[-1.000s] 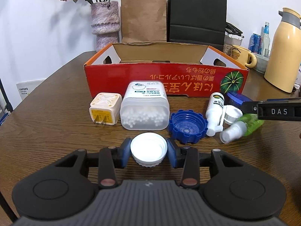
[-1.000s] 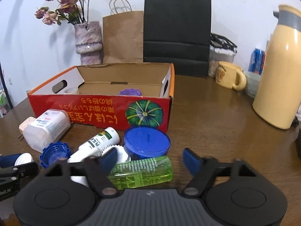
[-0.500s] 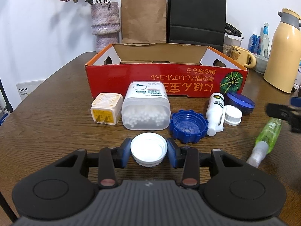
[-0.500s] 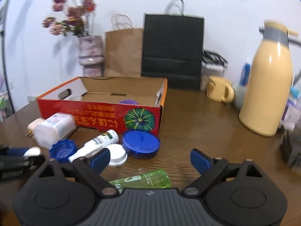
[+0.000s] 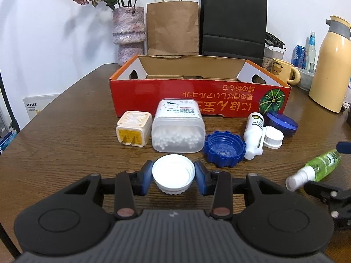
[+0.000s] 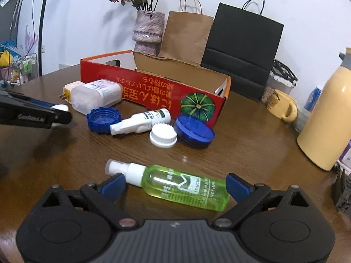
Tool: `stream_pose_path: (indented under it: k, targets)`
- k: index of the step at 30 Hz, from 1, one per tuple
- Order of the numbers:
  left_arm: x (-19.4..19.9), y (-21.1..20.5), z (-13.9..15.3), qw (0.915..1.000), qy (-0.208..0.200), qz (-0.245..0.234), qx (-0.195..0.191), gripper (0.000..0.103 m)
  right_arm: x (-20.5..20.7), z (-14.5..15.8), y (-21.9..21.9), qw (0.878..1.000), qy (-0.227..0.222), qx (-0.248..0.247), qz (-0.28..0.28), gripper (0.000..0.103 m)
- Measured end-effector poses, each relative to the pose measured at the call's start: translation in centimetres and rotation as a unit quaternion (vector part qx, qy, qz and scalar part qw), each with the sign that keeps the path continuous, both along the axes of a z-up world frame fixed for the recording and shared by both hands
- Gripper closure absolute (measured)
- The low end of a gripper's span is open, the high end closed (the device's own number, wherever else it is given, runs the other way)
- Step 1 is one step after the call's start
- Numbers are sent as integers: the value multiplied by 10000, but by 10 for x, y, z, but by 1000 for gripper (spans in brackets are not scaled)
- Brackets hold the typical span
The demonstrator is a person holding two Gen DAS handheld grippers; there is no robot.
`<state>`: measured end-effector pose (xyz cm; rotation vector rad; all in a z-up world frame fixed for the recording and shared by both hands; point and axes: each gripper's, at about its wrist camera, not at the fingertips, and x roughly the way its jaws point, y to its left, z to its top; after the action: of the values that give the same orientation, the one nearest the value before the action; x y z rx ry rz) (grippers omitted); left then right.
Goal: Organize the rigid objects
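Note:
My left gripper (image 5: 173, 175) is shut on a white screw cap (image 5: 170, 169) just above the table. In front of it lie a plug adapter (image 5: 133, 131), a clear cotton-swab tub (image 5: 177, 131), a blue ribbed cap (image 5: 223, 149), a white spray bottle (image 5: 253, 135), a small white cap (image 5: 273, 137) and a blue lid (image 5: 282, 123). Behind them stands the red cardboard box (image 5: 197, 100). My right gripper (image 6: 175, 186) has its jaws opening wide. A green spray bottle (image 6: 182, 186) lies on the table between them, and the pads do not press on it.
A yellow thermos (image 6: 324, 118) and a mug (image 6: 283, 107) stand at the right. A vase (image 5: 128, 37) with dried flowers, a brown paper bag (image 5: 173, 28) and a black bag (image 5: 233, 26) line the wall behind the box.
My right gripper opened, let go of the green bottle and drew back to the right while rolling. The bottle now lies on the table apart from the group. The left gripper kept still.

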<state>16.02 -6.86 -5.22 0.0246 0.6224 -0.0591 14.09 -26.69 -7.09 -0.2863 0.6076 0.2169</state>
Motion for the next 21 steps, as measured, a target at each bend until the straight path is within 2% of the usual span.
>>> stream_pose_path:
  k: [11, 21]
  targets:
    - [-2, 7, 1, 10000, -19, 83, -25, 62, 25, -3, -4, 9986, -83, -393, -351, 4]
    - [-3, 9, 4, 9999, -50, 154, -10, 62, 62, 0, -17, 9997, 45, -32, 221, 0]
